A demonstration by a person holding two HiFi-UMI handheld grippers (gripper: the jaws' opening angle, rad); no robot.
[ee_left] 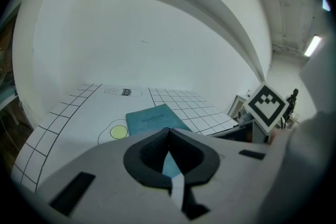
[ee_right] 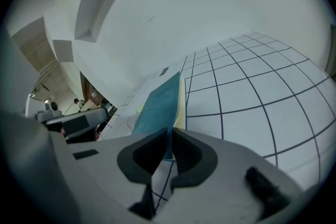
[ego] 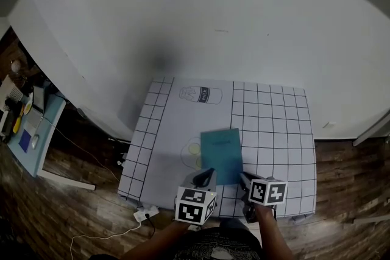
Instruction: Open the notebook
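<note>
A teal notebook [ego: 220, 155] lies on a white gridded mat [ego: 274, 125], its near edge toward me. In the left gripper view the notebook [ee_left: 153, 119] is just beyond the jaws. My left gripper [ego: 207, 176] is at the notebook's near left corner with its tips together; whether it pinches anything I cannot tell. My right gripper [ego: 244, 180] is at the near right corner. In the right gripper view its jaws stand nearly together on the thin edge of the teal cover [ee_right: 160, 105], and cream page edges [ee_right: 181, 105] show beside it.
The mat carries a printed bottle outline [ego: 201, 94] and a fried-egg drawing [ee_left: 118, 132] left of the notebook. A white wall stands behind the mat. A power strip with its cable [ego: 146, 213] lies on the wooden floor, and a cluttered desk [ego: 24, 125] is at far left.
</note>
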